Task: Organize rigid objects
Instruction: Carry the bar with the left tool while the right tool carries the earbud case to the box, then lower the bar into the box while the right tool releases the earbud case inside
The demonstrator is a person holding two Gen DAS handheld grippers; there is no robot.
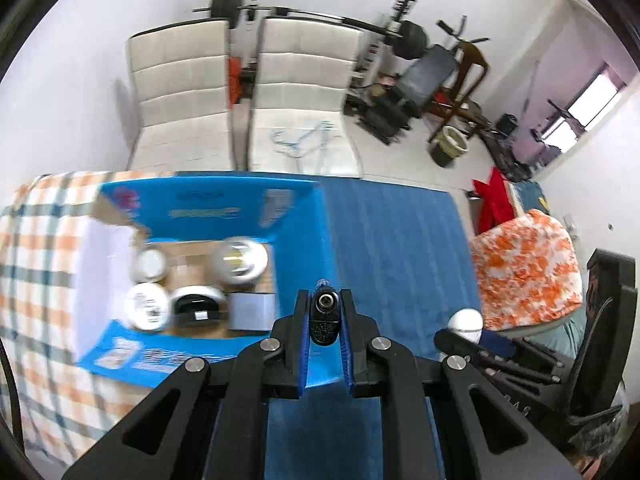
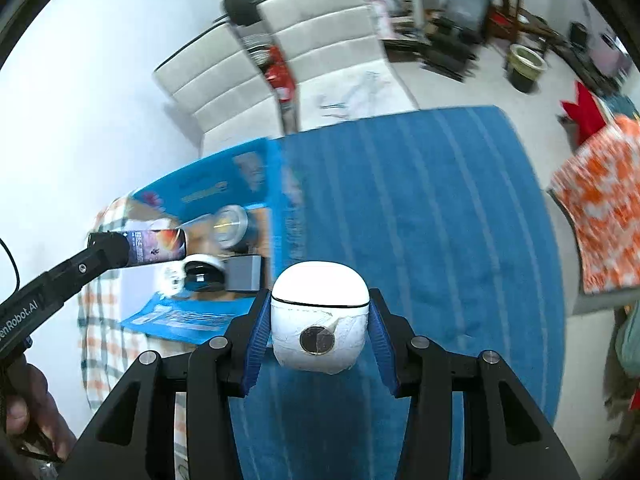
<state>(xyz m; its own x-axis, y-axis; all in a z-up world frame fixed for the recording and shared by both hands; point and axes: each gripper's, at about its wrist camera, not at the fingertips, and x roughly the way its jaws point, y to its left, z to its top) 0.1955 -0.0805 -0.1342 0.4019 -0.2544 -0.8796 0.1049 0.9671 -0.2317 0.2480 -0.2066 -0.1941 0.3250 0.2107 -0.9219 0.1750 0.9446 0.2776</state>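
At the far left, a checked orange and white cloth [image 1: 36,240] is covering the surface, and an open blue cardboard box [image 1: 208,204] is sitting on it. Inside the box, two white jars [image 1: 146,306] are lying by its left wall, a round silver-topped container [image 1: 239,259] is resting toward the back, and a black and white device [image 1: 196,306] is lying just beside a grey block [image 1: 251,311] at the front.

Just right of the box, your left tool [image 1: 325,312] is clamped on a small dark cylindrical can [image 1: 326,314], holding it above the box's near right corner; from the right wrist view the can [image 2: 156,249] is showing a printed label and hanging over the box.

Further right, a blue striped mat [image 2: 420,208] is covering the surface. Your right tool [image 2: 319,320] is gripping a white rounded case [image 2: 320,304] between its blue pads [image 2: 258,332], holding it over the mat, well apart from the box.
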